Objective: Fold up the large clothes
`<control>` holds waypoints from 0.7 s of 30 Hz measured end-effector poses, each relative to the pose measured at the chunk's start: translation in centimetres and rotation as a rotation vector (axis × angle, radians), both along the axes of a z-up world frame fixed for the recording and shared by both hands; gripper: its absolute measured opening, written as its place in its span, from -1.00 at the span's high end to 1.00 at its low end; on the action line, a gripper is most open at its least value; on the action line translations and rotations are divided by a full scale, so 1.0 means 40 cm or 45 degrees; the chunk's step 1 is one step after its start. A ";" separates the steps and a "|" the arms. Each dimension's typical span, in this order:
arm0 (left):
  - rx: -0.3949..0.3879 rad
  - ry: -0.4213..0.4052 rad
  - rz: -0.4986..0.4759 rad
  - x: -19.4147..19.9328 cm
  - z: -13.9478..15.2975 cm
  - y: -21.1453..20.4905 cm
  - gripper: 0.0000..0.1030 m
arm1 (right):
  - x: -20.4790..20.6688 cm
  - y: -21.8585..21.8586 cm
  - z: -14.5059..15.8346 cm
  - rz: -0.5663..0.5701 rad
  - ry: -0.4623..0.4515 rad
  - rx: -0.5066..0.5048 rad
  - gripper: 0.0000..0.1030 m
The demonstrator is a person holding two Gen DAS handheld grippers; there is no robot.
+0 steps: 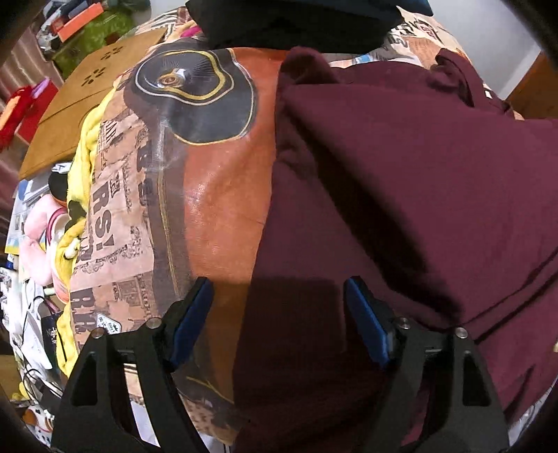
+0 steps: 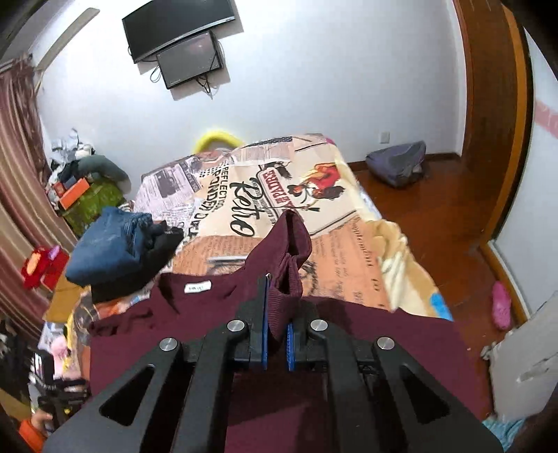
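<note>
My right gripper [image 2: 277,327] is clamped on the ribbed cuff [image 2: 291,258] of the maroon sweater [image 2: 383,348], the sleeve end standing up out of my jaws above the body of the garment. My left gripper [image 1: 279,320] hangs with its jaws wide and nothing between them, over the sweater's left edge where the cloth meets the bare bedspread [image 1: 216,195].

I judge this to be the sleeve fold: the cuff is lifted and has yet to be laid across the chest. The next move calls for carrying it inward over the body and setting it down flat, while my left jaws press or pinch the near hem so the sweater does not drag across the bed.

The sweater lies spread over the near end of the bed, its collar toward the far side, a white neck label [image 2: 197,286] showing; its print is too small to read. Beyond the collar, near the bed's left edge, sit folded dark clothes [image 2: 115,251]. Farther on, the bedspread reads "Retro", with what looks like "REFLECT" and "PONDER" beside it, upside down. On the far wall hangs a dark screen [image 2: 181,31].
</note>
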State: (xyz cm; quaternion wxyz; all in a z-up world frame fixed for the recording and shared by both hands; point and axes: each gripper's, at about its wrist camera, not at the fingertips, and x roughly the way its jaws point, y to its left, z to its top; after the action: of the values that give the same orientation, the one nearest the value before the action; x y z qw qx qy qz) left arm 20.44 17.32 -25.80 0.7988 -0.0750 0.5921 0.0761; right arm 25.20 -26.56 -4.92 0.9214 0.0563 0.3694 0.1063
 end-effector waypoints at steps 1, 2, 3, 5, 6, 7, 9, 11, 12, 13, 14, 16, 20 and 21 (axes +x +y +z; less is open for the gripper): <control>0.004 -0.006 0.014 -0.002 -0.004 0.001 -0.65 | -0.010 -0.009 -0.014 -0.005 0.011 -0.026 0.88; -0.004 -0.009 0.022 -0.004 -0.006 0.004 -0.67 | -0.012 -0.019 -0.037 -0.015 0.036 -0.043 0.88; -0.020 -0.009 0.032 -0.008 -0.009 0.009 -0.68 | -0.013 -0.028 -0.053 -0.023 0.062 -0.045 0.87; -0.042 -0.009 0.049 -0.017 -0.014 0.017 -0.69 | -0.024 -0.065 -0.107 -0.052 0.142 -0.009 0.87; -0.049 -0.008 0.055 -0.023 -0.015 0.026 -0.70 | -0.031 -0.077 -0.124 -0.065 0.170 0.008 0.87; -0.056 -0.010 0.059 -0.027 -0.016 0.029 -0.70 | -0.041 -0.096 -0.151 -0.083 0.206 0.025 0.87; -0.059 -0.010 0.072 -0.036 -0.018 0.036 -0.75 | -0.065 -0.123 -0.193 -0.109 0.260 0.047 0.87; -0.061 -0.005 0.085 -0.037 -0.018 0.039 -0.75 | -0.086 -0.137 -0.239 -0.136 0.303 0.049 0.85; -0.055 0.001 0.086 -0.036 -0.016 0.037 -0.75 | -0.099 -0.141 -0.252 -0.143 0.312 0.049 0.84; -0.039 0.006 0.086 -0.037 -0.012 0.036 -0.75 | -0.110 -0.144 -0.267 -0.149 0.320 0.051 0.83; -0.020 0.010 0.083 -0.033 -0.007 0.035 -0.75 | -0.121 -0.149 -0.274 -0.155 0.318 0.058 0.82; 0.022 0.003 0.063 -0.034 0.011 0.029 -0.74 | -0.132 -0.152 -0.273 -0.166 0.302 0.064 0.82; 0.030 -0.042 0.029 -0.011 0.056 0.013 -0.74 | -0.137 -0.150 -0.266 -0.167 0.300 0.031 0.61; 0.023 -0.058 0.023 -0.005 0.067 0.007 -0.74 | -0.141 -0.151 -0.266 -0.173 0.298 0.016 0.55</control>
State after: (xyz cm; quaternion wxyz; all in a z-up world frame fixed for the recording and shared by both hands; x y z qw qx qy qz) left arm 20.24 17.58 -23.10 0.8120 -0.0750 0.5723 0.0868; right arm 19.56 -32.60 -15.57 0.8767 0.0989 0.4691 0.0388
